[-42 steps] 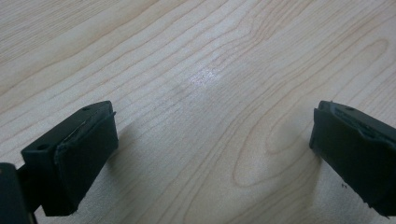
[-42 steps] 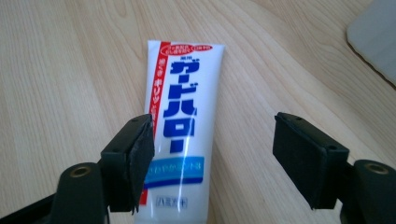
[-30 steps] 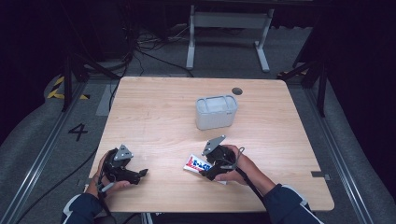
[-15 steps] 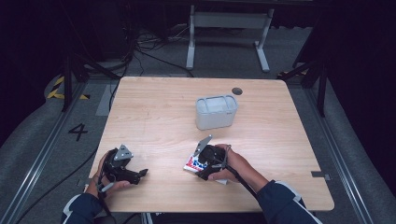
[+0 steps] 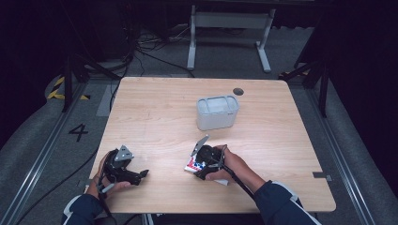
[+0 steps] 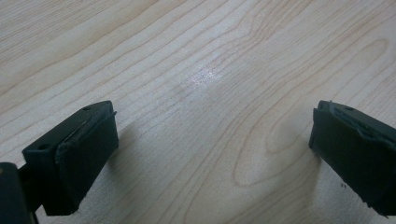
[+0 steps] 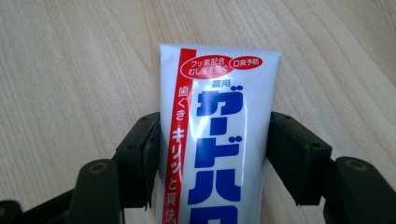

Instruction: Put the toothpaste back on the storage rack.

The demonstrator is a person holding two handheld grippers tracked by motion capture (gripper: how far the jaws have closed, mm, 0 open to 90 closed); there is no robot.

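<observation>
Right claw (image 7: 212,154) moved left over the toothpaste tube (image 7: 217,135), jaws just closing. Both pads touch its sides, near the worktop's (image 5: 155,117) front edge. Left claw (image 6: 210,154) gapes wide, empty.

Bright tabletop (image 5: 155,117), dark surroundings, soft shadows, faint glare

The tube (image 7: 219,135) is white with a red stripe, blue lettering and red ovals. The table (image 5: 155,117) is pale wood with wavy grain. The bin (image 5: 217,112) is light grey. Both hand-held grippers are black.
</observation>
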